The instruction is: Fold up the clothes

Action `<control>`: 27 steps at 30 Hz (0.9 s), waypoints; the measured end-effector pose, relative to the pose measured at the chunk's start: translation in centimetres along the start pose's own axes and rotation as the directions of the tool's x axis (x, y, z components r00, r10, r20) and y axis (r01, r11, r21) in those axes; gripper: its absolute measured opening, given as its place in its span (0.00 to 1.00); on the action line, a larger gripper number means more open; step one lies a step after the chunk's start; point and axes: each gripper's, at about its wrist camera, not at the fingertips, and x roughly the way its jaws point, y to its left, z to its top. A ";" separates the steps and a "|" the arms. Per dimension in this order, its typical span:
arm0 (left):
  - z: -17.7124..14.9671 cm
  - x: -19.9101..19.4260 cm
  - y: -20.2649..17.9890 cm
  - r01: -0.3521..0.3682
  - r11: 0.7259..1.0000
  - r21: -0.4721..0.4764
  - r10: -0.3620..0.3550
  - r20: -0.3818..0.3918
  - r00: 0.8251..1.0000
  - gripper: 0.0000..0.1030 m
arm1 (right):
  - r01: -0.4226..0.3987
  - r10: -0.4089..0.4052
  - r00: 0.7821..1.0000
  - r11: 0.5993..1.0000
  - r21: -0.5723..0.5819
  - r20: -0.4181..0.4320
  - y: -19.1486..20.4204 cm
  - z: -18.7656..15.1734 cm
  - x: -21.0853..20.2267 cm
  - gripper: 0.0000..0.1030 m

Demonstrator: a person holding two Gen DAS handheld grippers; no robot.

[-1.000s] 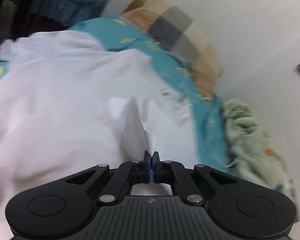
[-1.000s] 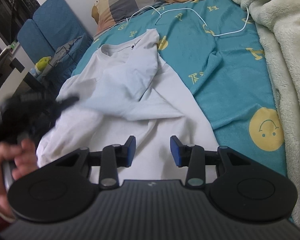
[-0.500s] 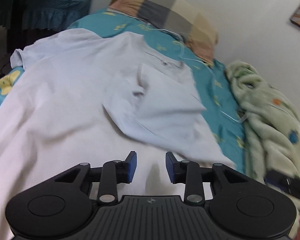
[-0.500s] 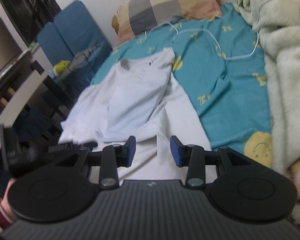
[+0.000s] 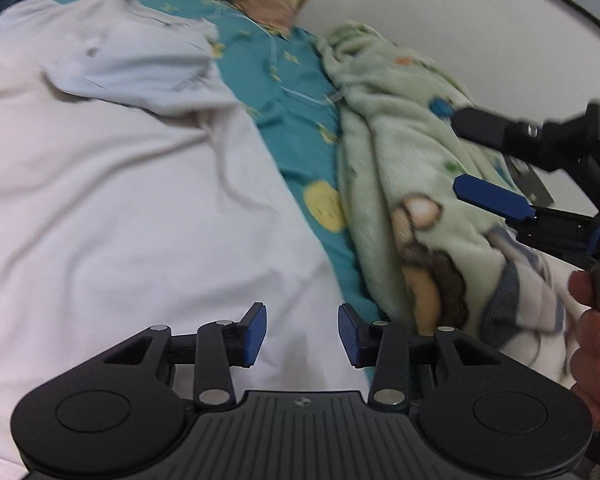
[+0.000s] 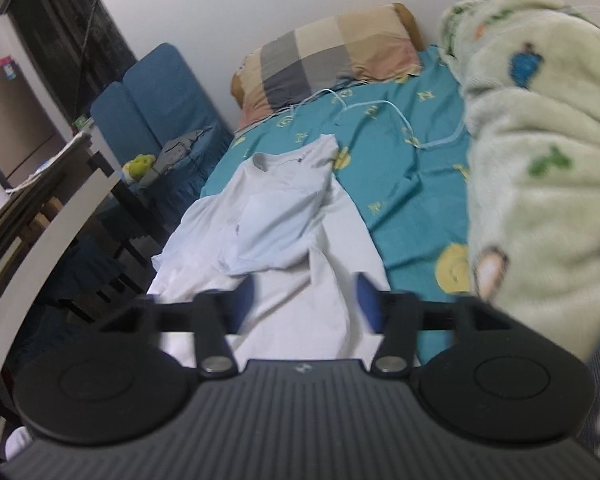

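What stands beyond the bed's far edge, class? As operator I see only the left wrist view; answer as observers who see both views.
Observer: In the right wrist view, a blue armchair stands beside the bed, near the checked pillow.
Operator: Is anything lying on that armchair?
Observer: Yes, a yellow-green soft toy sits on its seat.
Operator: Anything else there?
Observer: A grey cloth lies next to the toy.

Black hand-held gripper (image 5: 302, 332), blue pads (image 5: 256, 332).
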 end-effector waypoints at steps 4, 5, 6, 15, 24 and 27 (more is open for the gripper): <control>-0.8 3.2 -2.9 -0.006 0.995 0.099 0.010 -0.040 0.999 0.41 | 0.028 -0.030 0.999 0.999 0.046 0.035 -1.5 -0.1 -1.2 0.73; -1.0 4.0 -3.6 -0.009 0.992 0.125 0.015 -0.049 0.999 0.41 | 0.019 -0.022 0.999 0.998 0.062 0.045 -1.9 0.0 -1.3 0.73; -1.4 4.9 -4.4 -0.014 0.988 0.151 0.023 -0.060 0.998 0.41 | 0.010 -0.014 0.998 0.997 0.076 0.054 -2.2 0.2 -1.4 0.73; -5.2 10.0 -8.7 -0.188 0.888 0.420 0.223 -0.035 0.974 0.43 | 0.023 -0.024 1.000 0.995 0.093 0.011 -4.3 -0.1 0.4 0.73; -4.8 10.1 -8.0 -0.249 0.879 0.407 0.279 -0.015 0.960 0.03 | -0.001 -0.001 1.000 0.991 0.133 0.015 -5.4 -0.3 0.6 0.73; -4.2 9.6 -7.6 -0.236 0.898 0.370 0.264 -0.026 0.964 0.01 | 0.005 -0.007 1.000 0.990 0.139 0.017 -5.5 -0.3 0.6 0.73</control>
